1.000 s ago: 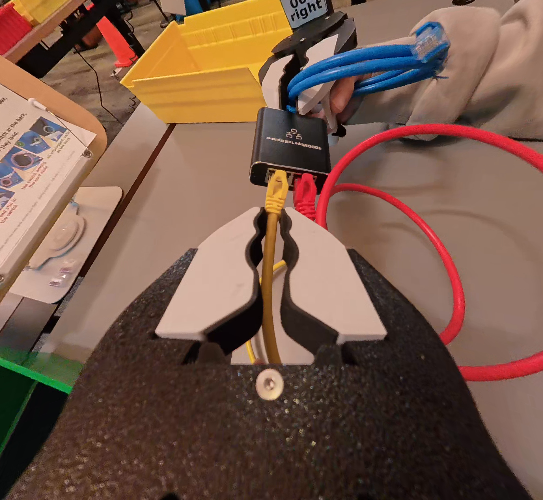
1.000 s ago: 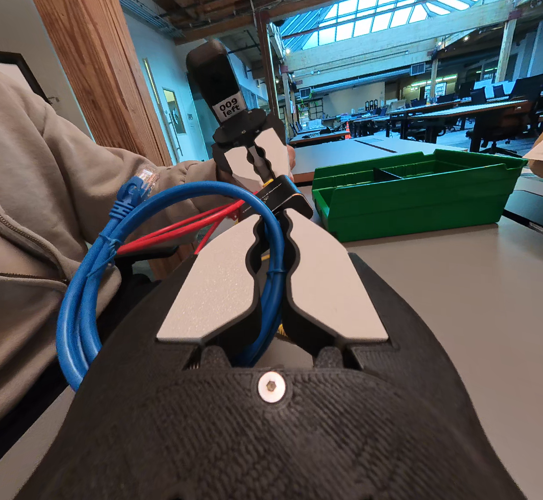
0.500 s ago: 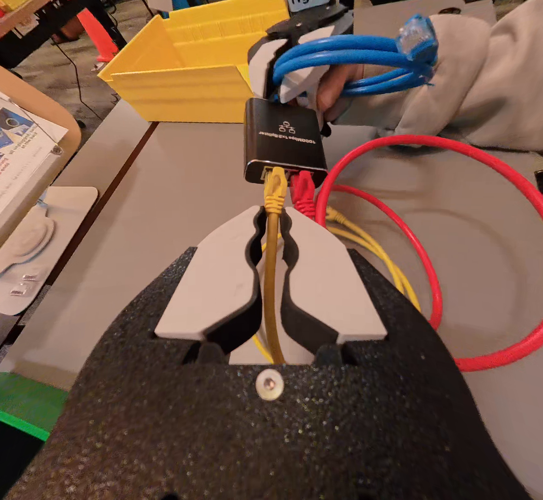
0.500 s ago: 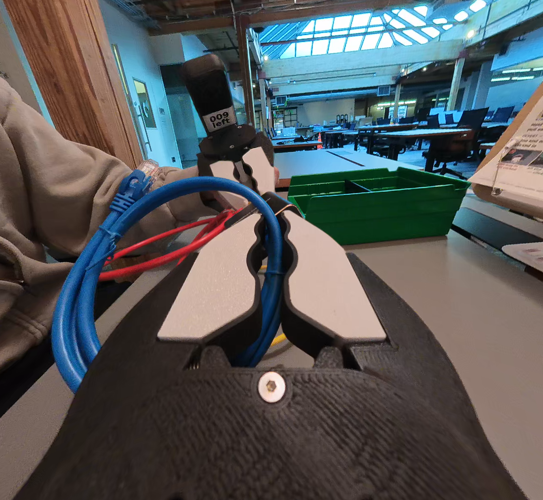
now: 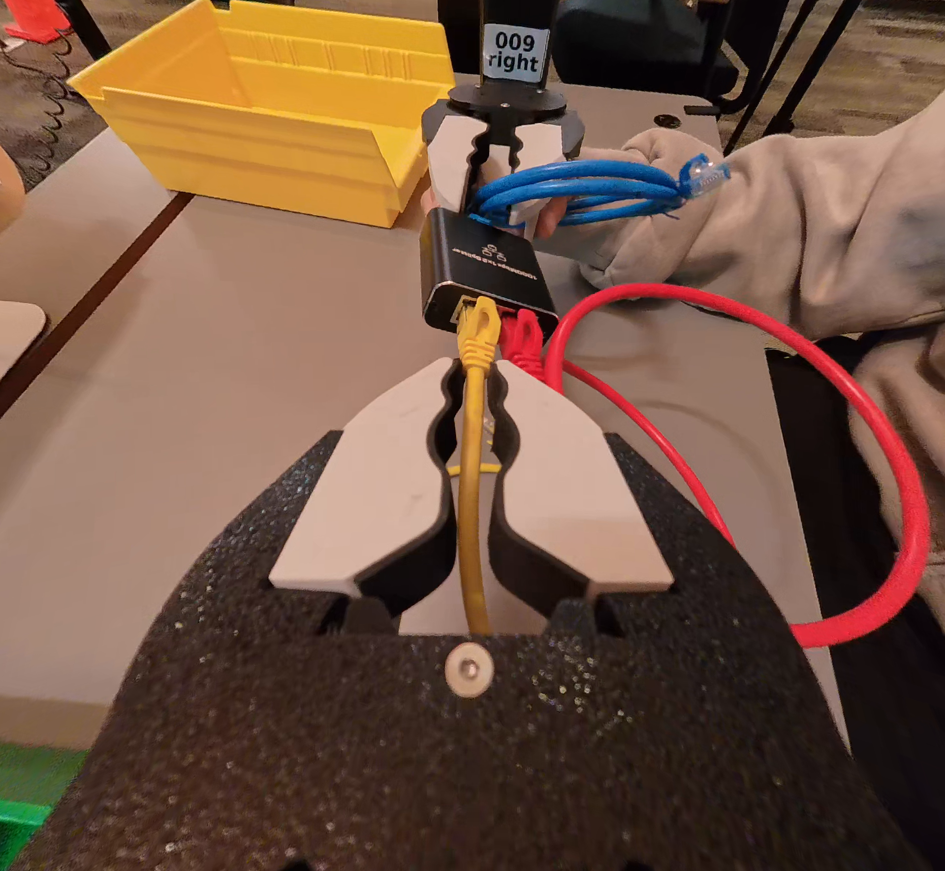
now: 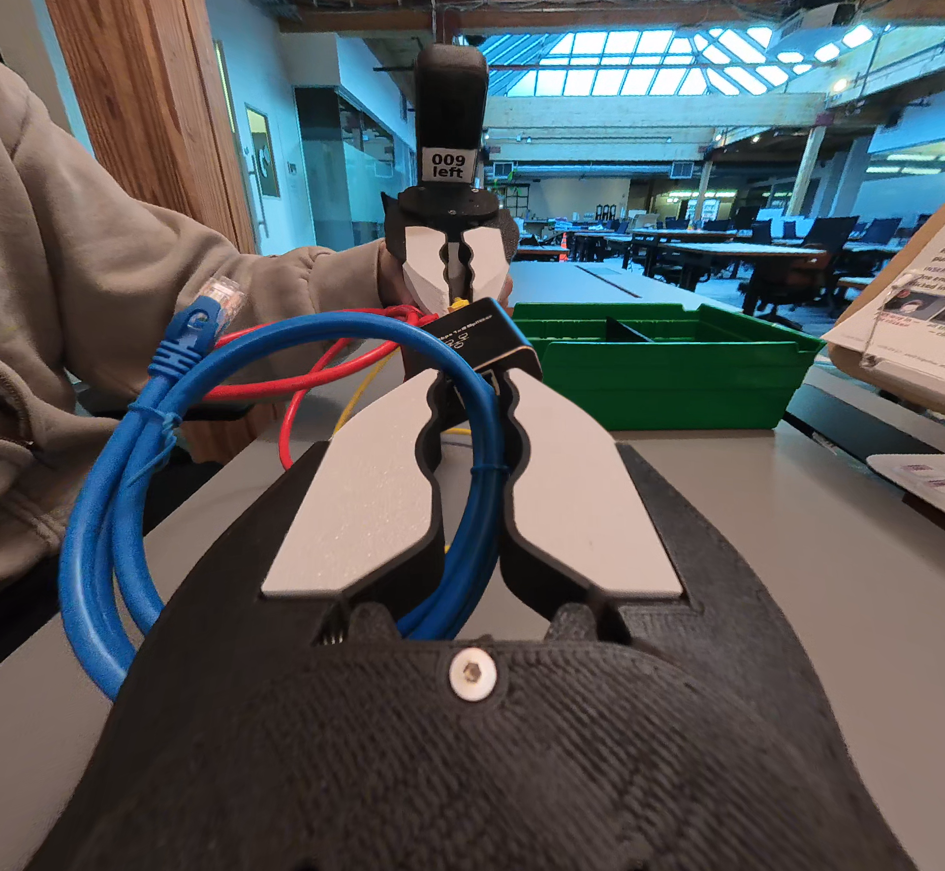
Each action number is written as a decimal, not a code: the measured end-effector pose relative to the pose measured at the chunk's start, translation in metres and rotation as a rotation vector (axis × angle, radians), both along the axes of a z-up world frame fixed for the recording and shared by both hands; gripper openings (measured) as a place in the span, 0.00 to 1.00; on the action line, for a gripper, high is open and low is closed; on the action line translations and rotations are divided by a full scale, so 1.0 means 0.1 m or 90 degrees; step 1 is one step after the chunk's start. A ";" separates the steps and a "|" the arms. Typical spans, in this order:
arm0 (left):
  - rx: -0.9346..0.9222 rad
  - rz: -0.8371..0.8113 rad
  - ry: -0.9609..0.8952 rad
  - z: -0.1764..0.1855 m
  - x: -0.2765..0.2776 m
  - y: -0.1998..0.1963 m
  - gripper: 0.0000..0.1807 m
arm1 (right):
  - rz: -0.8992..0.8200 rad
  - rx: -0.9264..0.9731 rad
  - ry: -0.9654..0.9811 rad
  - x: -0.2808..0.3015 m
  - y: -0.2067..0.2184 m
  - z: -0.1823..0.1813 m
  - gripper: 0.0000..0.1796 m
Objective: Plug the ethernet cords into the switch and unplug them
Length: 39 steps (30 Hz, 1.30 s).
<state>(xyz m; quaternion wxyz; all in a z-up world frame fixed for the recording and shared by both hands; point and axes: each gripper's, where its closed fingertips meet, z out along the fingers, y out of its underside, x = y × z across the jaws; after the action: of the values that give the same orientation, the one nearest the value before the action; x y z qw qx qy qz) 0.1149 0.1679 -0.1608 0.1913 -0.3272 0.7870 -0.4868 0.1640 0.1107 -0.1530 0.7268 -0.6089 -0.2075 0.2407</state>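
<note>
Level, both grippers face off: left gripper [image 5: 474,376] jaws pinch yellow cord [image 5: 473,488], prob. plugged

The left claw [image 5: 474,376] is pinched on the yellow cord [image 5: 471,514] just behind its plug, fingers pointing straight at the black switch [image 5: 486,273]. Across the switch, the right claw [image 6: 468,386] faces it — clamped on the coiled blue cord [image 6: 475,488] at the switch's far end. Beige sleeves [image 5: 767,232] cover both forearms.
</note>
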 end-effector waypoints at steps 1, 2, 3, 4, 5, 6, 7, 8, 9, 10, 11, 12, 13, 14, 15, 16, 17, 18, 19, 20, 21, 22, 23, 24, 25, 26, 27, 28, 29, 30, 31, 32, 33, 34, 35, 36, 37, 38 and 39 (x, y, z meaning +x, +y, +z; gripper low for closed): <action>0.002 0.000 -0.003 0.02 0.00 0.00 0.05 | -0.012 0.010 -0.003 0.03 -0.01 0.02 0.11; 0.000 0.001 -0.009 0.06 0.01 -0.01 0.05 | -0.026 0.016 -0.004 0.07 -0.02 0.04 0.11; -0.005 -0.003 -0.015 0.10 0.02 -0.03 0.05 | -0.028 0.022 -0.004 0.08 -0.04 0.06 0.10; -0.012 -0.009 -0.019 0.14 0.02 -0.05 0.05 | -0.025 0.021 -0.006 0.08 -0.05 0.08 0.10; -0.015 -0.014 -0.024 0.18 0.02 -0.07 0.05 | -0.033 0.020 -0.014 0.09 -0.05 0.09 0.09; -0.016 -0.020 -0.027 0.22 0.02 -0.09 0.05 | -0.039 0.020 -0.026 0.09 -0.05 0.09 0.09; -0.012 -0.030 -0.028 0.25 0.01 -0.11 0.05 | -0.038 0.016 -0.037 0.08 -0.06 0.08 0.09; -0.004 -0.041 -0.030 0.27 0.00 -0.13 0.05 | -0.036 0.007 -0.049 0.07 -0.06 0.05 0.10; 0.008 -0.048 -0.033 0.28 0.00 -0.15 0.05 | -0.042 0.002 -0.061 0.07 -0.05 0.02 0.10; 0.024 -0.053 -0.036 0.29 -0.01 -0.16 0.05 | -0.049 0.004 -0.069 0.07 -0.04 0.01 0.12; 0.038 -0.058 -0.038 0.30 -0.01 -0.17 0.05 | -0.035 0.005 -0.078 0.03 -0.06 0.01 0.10; 0.043 -0.066 -0.037 0.31 -0.03 -0.18 0.05 | -0.029 0.002 -0.086 0.01 -0.07 0.00 0.10; 0.044 -0.071 -0.037 0.32 -0.03 -0.19 0.05 | -0.027 0.003 -0.096 0.00 -0.07 0.00 0.10; 0.046 -0.072 -0.037 0.33 -0.04 -0.20 0.05 | -0.032 0.009 -0.103 0.00 -0.07 0.00 0.10; 0.042 -0.076 -0.039 0.34 -0.04 -0.20 0.05 | -0.033 0.017 -0.107 -0.01 -0.07 0.01 0.10; 0.034 -0.087 -0.042 0.35 -0.06 -0.22 0.05 | -0.026 0.022 -0.111 -0.04 -0.06 0.00 0.11; 0.029 -0.098 -0.042 0.36 -0.08 -0.24 0.05 | -0.018 0.024 -0.120 -0.09 -0.06 -0.02 0.13; 0.030 -0.105 -0.043 0.36 -0.10 -0.24 0.05 | -0.026 0.019 -0.130 -0.10 -0.03 -0.05 0.18; 0.037 -0.104 -0.041 0.36 -0.11 -0.23 0.05 | -0.046 0.017 -0.133 -0.08 0.01 -0.06 0.22; 0.046 -0.095 -0.040 0.35 -0.10 -0.21 0.05 | -0.053 0.019 -0.131 -0.06 0.01 -0.05 0.21; 0.050 -0.087 -0.038 0.34 -0.10 -0.19 0.05 | -0.038 0.022 -0.129 -0.09 -0.02 -0.04 0.13; 0.047 -0.085 -0.034 0.33 -0.11 -0.18 0.05 | -0.033 0.022 -0.121 -0.11 -0.03 -0.02 0.12; 0.038 -0.089 -0.034 0.34 -0.13 -0.19 0.05 | -0.030 0.022 -0.121 -0.12 -0.04 -0.01 0.11; 0.028 -0.094 -0.036 0.35 -0.14 -0.20 0.05 | -0.037 0.026 -0.130 -0.13 -0.05 0.01 0.09; 0.021 -0.096 -0.038 0.35 -0.15 -0.21 0.05 | -0.045 0.020 -0.144 -0.14 -0.05 0.01 0.08; 0.018 -0.094 -0.042 0.36 -0.15 -0.20 0.05 | -0.052 0.007 -0.148 -0.14 -0.05 0.02 0.08; 0.013 -0.089 -0.049 0.37 -0.15 -0.18 0.05 | -0.064 0.000 -0.143 -0.14 -0.05 0.05 0.08; 0.007 -0.086 -0.057 0.38 -0.14 -0.17 0.05 | -0.073 -0.002 -0.136 -0.14 -0.06 0.08 0.08; 0.003 -0.079 -0.066 0.40 -0.13 -0.16 0.06 | -0.088 0.000 -0.135 -0.13 -0.07 0.11 0.08; 0.005 -0.061 -0.081 0.42 -0.10 -0.14 0.11 | -0.099 0.007 -0.135 -0.13 -0.09 0.15 0.08; 0.010 -0.039 -0.099 0.44 -0.06 -0.12 0.17 | -0.105 0.010 -0.139 -0.14 -0.12 0.20 0.08; 0.014 -0.022 -0.113 0.47 -0.04 -0.10 0.20 | -0.121 0.012 -0.152 -0.14 -0.14 0.25 0.08; 0.018 -0.001 -0.128 0.50 -0.02 -0.08 0.26 | -0.132 0.013 -0.171 -0.14 -0.17 0.31 0.08; 0.023 0.030 -0.149 0.55 0.02 -0.05 0.34 | -0.143 0.013 -0.194 -0.15 -0.21 0.38 0.08; 0.028 0.069 -0.181 0.62 0.07 0.00 0.41 | -0.154 0.015 -0.218 -0.16 -0.25 0.48 0.08; 0.033 0.103 -0.220 0.72 0.10 0.04 0.48 | -0.162 0.014 -0.249 -0.16 -0.30 0.58 0.08; 0.040 0.135 -0.265 0.83 0.12 0.07 0.52 | -0.174 0.004 -0.284 -0.16 -0.34 0.68 0.08; 0.047 0.178 -0.327 1.00 0.11 0.14 0.49 | -0.201 -0.008 -0.318 -0.10 -0.39 0.78 0.08; 0.049 0.225 -0.404 1.22 0.06 0.20 0.45 | -0.225 -0.022 -0.345 -0.01 -0.45 0.88 0.08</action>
<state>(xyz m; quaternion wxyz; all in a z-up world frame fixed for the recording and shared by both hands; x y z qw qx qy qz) 0.1214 0.1880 -0.0387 0.5191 -0.2831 0.6376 -0.4938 0.1625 0.0660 -0.0655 0.6652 -0.6897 -0.2803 -0.0570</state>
